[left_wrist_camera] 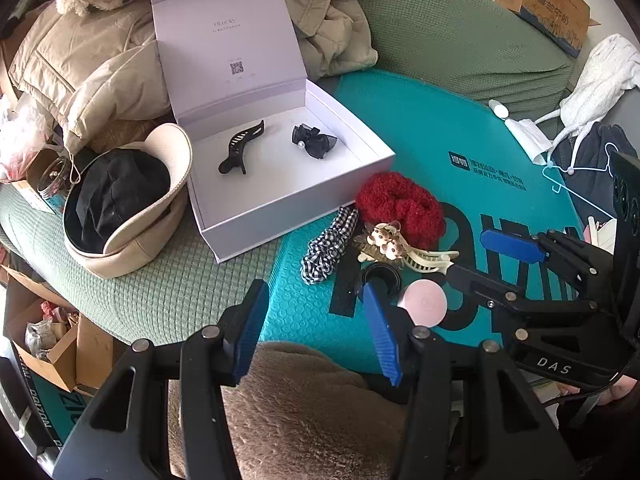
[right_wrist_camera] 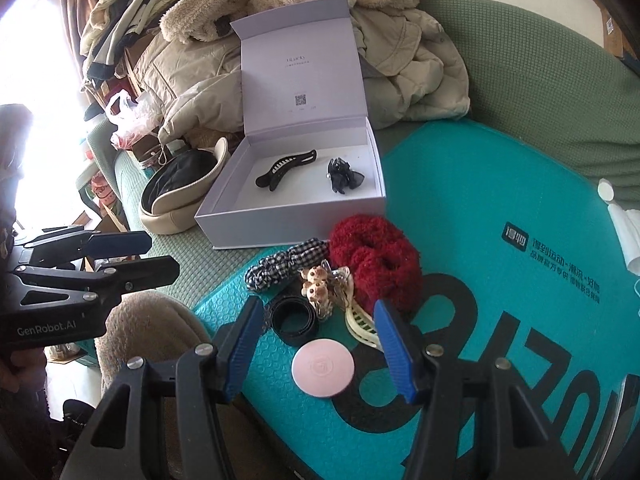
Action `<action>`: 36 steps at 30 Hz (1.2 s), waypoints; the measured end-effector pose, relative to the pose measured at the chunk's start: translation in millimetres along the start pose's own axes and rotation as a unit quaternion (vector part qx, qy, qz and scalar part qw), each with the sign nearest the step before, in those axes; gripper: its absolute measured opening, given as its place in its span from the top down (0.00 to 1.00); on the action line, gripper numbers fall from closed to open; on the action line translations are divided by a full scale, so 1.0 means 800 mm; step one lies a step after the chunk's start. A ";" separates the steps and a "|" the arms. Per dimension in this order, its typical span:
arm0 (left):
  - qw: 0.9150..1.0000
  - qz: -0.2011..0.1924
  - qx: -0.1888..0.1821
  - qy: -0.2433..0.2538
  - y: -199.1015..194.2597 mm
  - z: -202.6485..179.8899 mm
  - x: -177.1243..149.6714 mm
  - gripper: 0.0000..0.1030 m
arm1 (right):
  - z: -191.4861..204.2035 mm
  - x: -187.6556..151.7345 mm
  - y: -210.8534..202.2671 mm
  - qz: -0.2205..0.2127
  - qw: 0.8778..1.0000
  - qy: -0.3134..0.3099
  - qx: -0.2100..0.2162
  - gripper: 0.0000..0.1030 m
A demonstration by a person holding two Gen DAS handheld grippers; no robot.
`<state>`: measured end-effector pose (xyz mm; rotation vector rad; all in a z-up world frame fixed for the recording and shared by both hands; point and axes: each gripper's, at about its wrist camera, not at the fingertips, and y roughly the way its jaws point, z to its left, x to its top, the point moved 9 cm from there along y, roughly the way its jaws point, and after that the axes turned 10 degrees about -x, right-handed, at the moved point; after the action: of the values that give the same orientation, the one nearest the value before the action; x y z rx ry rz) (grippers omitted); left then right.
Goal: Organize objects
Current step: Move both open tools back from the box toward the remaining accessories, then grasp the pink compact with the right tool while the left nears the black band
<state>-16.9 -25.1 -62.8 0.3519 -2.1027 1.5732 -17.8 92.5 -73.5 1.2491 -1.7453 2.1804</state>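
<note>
Basically both tools empty, jaws part-open: right tool (right_wrist_camera: 316, 350) over pink round compact (right_wrist_camera: 323, 367) on teal mat (right_wrist_camera: 500, 184), left tool (left_wrist_camera: 316, 328) beside it. Compact looks light, stiff, slippery; pinch across its rim. White box (right_wrist_camera: 224, 216) sits open behind the pile.

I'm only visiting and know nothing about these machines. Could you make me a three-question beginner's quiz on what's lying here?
1. True or false: the open white cardboard box is empty.
2. Which lies nearest the right gripper? A the fluffy red scrunchie, B the round pink compact, C the black-and-white checked scrunchie.
3. Fill in: the long black hair claw and the black bow clip lie ___ the box.

Key: 1 false; 2 B; 3 inside.
</note>
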 end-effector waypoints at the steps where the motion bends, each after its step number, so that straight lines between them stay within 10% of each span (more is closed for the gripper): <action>1: 1.000 0.003 -0.003 0.002 0.004 -0.001 -0.002 0.54 | 0.000 -0.004 0.003 0.004 1.000 -0.001 -0.001 0.44; 36: 0.989 0.113 -0.082 0.046 0.128 -0.054 -0.016 0.54 | -0.007 -0.072 0.077 0.109 0.994 -0.021 0.017 0.51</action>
<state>-45.8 45.9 -144.6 -0.0158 -2.2424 1.4925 -14.6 99.8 -157.7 1.1692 -1.9535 2.3225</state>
